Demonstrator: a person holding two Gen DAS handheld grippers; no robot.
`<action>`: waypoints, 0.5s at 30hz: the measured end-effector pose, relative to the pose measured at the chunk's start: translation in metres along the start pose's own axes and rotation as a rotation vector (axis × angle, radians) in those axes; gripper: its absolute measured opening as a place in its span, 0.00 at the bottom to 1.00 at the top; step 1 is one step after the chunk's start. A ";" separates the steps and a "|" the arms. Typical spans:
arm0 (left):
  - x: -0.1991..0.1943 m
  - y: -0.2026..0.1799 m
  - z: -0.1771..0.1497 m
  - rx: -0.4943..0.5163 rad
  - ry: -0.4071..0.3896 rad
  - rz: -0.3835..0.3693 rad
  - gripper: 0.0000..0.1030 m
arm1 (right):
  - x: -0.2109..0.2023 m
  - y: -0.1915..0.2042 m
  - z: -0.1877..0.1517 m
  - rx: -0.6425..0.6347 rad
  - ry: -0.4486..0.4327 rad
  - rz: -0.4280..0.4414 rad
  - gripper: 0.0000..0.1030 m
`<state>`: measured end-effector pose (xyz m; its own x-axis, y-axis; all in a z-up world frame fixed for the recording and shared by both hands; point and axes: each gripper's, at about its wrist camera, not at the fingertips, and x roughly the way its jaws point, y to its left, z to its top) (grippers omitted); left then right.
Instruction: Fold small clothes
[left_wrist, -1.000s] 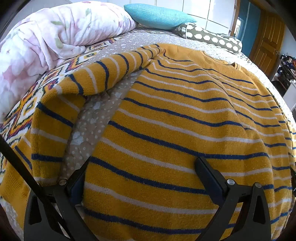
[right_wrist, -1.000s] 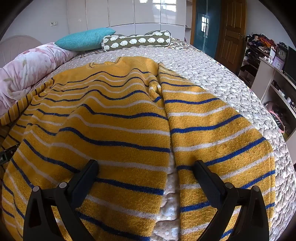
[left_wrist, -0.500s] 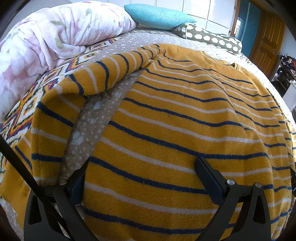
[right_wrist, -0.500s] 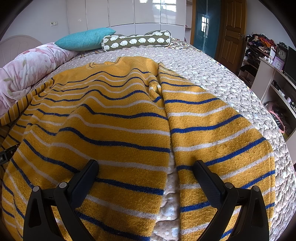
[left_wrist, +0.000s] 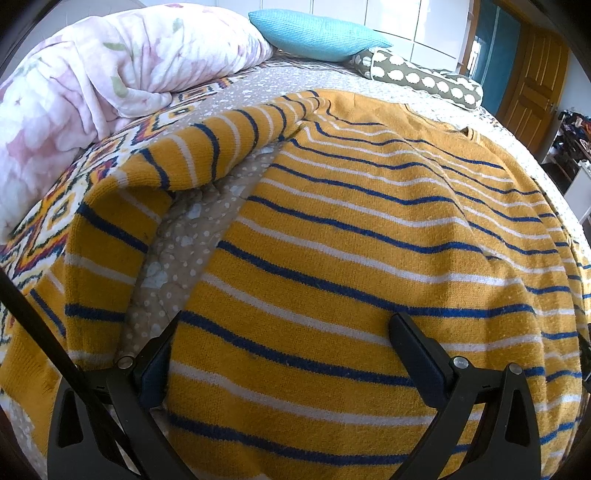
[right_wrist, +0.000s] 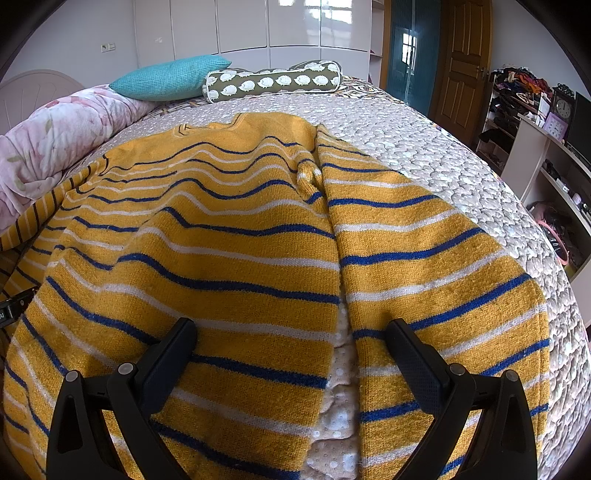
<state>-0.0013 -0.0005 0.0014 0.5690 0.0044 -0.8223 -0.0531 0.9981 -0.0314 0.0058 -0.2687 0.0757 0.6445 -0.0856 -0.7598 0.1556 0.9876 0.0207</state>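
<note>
Both wrist views look low and close along the bed (right_wrist: 424, 147) toward its pillows, sharing the striped sweater (left_wrist: 369, 258).

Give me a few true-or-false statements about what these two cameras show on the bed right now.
1. The striped sweater is folded into a neat square. False: it lies spread flat, sleeves out.
2. Both pairs of tongs are open. True: the left tongs and right tongs grip nothing.
3. A teal pillow sits at the far end of the bed. True.
4. The sweater is plain red. False: it is yellow with blue and white stripes.
5. A pink floral duvet lies bunched beside the sweater. True.
</note>
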 end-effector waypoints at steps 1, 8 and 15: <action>0.000 0.000 0.000 -0.001 -0.002 -0.001 1.00 | 0.000 0.000 0.000 0.000 0.000 0.000 1.00; -0.002 0.000 0.000 0.006 -0.019 0.009 1.00 | 0.000 0.000 -0.001 -0.002 -0.001 -0.002 1.00; -0.005 0.002 -0.001 0.004 -0.032 0.008 1.00 | 0.003 -0.003 0.002 0.020 0.026 0.016 1.00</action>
<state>-0.0047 0.0014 0.0048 0.5945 0.0146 -0.8040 -0.0549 0.9982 -0.0224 0.0090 -0.2724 0.0750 0.6271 -0.0657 -0.7761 0.1607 0.9859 0.0463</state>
